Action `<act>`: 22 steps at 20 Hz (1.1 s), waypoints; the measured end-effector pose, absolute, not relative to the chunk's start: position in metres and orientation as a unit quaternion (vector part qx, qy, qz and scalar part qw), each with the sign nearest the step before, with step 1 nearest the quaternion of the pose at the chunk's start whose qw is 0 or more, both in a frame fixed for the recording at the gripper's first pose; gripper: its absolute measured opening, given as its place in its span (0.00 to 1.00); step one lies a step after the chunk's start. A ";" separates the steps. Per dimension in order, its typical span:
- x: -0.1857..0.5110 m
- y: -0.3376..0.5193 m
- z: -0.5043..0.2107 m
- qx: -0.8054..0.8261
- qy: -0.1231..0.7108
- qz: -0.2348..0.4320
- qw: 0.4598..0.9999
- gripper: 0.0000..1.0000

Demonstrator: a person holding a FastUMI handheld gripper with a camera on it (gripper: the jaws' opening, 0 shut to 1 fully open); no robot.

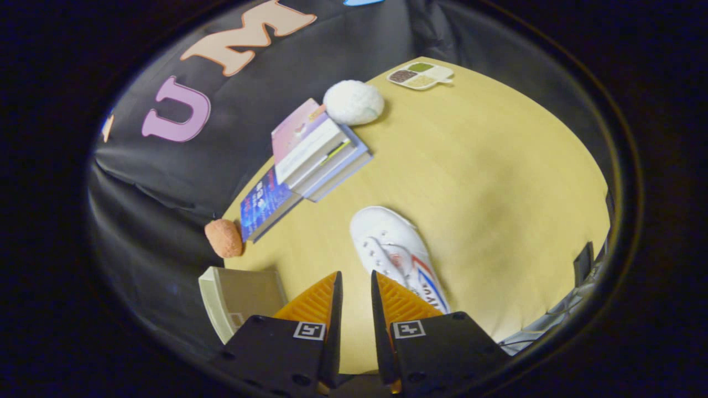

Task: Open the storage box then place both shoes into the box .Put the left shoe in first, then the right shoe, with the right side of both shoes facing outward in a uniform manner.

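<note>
A fisheye view looks down along a handheld gripper (357,284) toward a round yellow table (498,182). The two fingers stand a narrow gap apart with only bare tabletop between them, so they are released and grasping nothing. A white sneaker (395,249) with red and blue side stripes lies on the table just ahead and slightly right of the fingers, its toe pointing to the far side and its heel hidden behind the right finger. Near left, at the table's edge, sits a pale storage box (238,293), partly hidden by the left finger; whether it is open cannot be told. Further off lie a stack of books (315,155), a white fluffy ball (353,102), an orange sponge-like lump (224,237) and a small divided tray (421,76). The work seems to stand at picking up a shoe; the next move likely calls for lowering the fingers over the sneaker's collar.
</note>
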State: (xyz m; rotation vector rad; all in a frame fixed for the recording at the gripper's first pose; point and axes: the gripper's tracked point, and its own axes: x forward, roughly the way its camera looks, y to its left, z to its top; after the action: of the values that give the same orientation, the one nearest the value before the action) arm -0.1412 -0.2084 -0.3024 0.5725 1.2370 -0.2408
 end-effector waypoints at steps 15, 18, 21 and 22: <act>-0.202 -0.241 -0.366 0.154 0.641 -0.124 0.742 0.49; -0.196 -0.241 -0.380 0.144 0.643 -0.122 0.743 0.58; -0.196 -0.241 -0.390 0.144 0.647 -0.118 0.739 0.61; -0.197 -0.242 -0.392 0.154 0.647 -0.113 0.738 0.61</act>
State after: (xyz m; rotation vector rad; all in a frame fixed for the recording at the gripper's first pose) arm -0.1966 -0.2420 -0.3919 0.3383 1.4208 -0.2481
